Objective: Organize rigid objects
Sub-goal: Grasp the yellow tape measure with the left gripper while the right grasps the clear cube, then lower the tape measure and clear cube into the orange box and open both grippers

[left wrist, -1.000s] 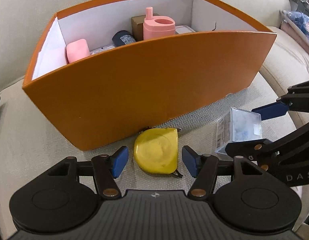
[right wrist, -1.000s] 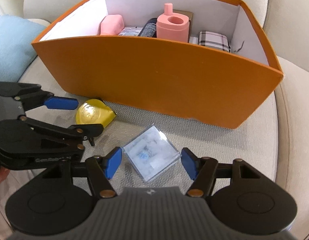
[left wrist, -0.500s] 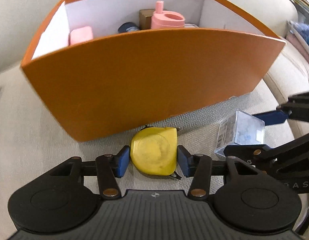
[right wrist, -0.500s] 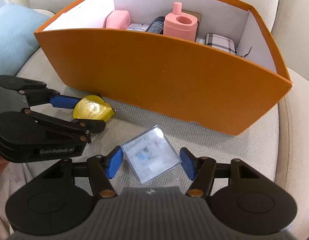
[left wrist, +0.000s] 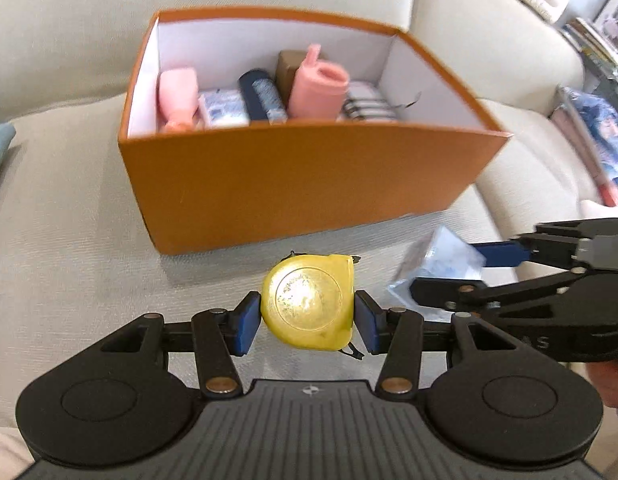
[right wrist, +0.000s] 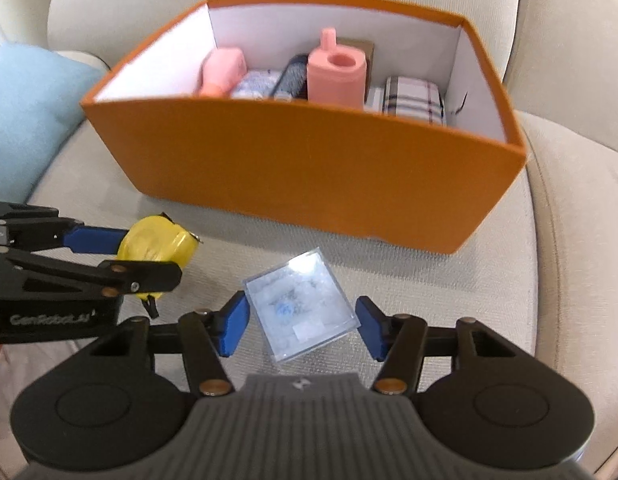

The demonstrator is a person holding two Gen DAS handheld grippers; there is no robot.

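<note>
My left gripper [left wrist: 307,320] is shut on a yellow tape measure [left wrist: 309,304], pads pressed on its two sides, and holds it above the sofa seat in front of the orange box [left wrist: 301,184]. The right wrist view shows the tape measure [right wrist: 153,240] in the left gripper [right wrist: 149,258] at the left. My right gripper [right wrist: 301,324] has its jaws closing on a clear plastic box [right wrist: 299,304], which sits tilted between the blue pads and touches both. In the left wrist view, the clear box [left wrist: 445,256] is between the right gripper's [left wrist: 449,272] fingers.
The orange box [right wrist: 289,168] stands open on the beige sofa seat [right wrist: 509,264]. Inside it are a pink cup [right wrist: 337,76], a pink case [right wrist: 221,72], a dark cylinder [right wrist: 291,76], a plaid case [right wrist: 415,98] and other small items. A light blue cushion [right wrist: 25,112] lies at the left.
The left jaws closed on the tape measure and lifted it off the seat. The right jaws narrowed onto the clear box and rose a little. Both cameras now look down into the orange box.
</note>
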